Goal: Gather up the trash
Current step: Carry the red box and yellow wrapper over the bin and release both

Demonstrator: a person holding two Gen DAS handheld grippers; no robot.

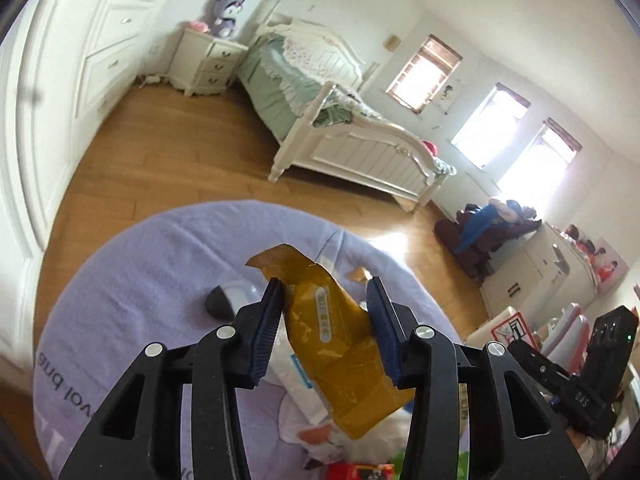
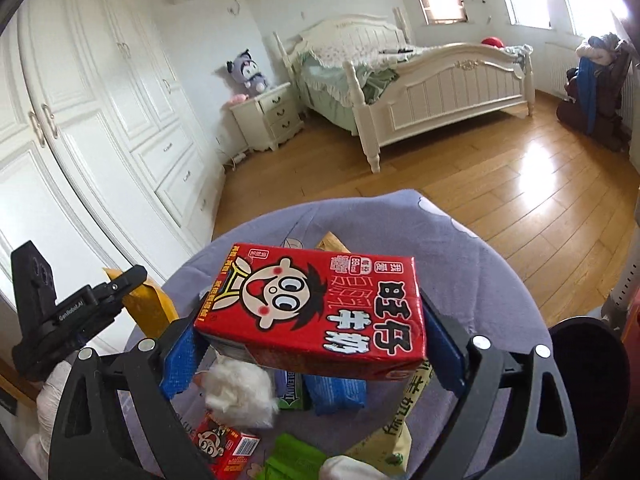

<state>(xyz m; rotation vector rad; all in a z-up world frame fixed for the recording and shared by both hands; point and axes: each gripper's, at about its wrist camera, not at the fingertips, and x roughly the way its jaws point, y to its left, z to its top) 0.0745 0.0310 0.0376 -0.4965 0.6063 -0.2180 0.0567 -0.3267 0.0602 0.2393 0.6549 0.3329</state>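
My left gripper (image 1: 326, 292) is shut on a yellow-brown snack wrapper (image 1: 340, 344) and holds it above a round table with a purple cloth (image 1: 132, 280). My right gripper (image 2: 308, 344) is shut on a red milk carton (image 2: 316, 308) with a cartoon face, held flat above the same table (image 2: 460, 260). The left gripper and its yellow wrapper (image 2: 152, 312) show at the left of the right wrist view. Below lie more trash: a white tissue wad (image 2: 240, 392), a blue packet (image 2: 340, 396), a small red carton (image 2: 224, 448), green wrappers (image 2: 292, 456) and a yellow-white packet (image 2: 404, 420).
A black bin (image 2: 584, 380) stands at the table's right. A dark grey object (image 1: 220, 304) lies on the cloth. A white bed (image 2: 420, 92), nightstand (image 2: 268, 120) and wardrobe (image 2: 100, 120) stand beyond a wooden floor (image 2: 500, 184). A clothes-covered chair (image 2: 596, 92) is far right.
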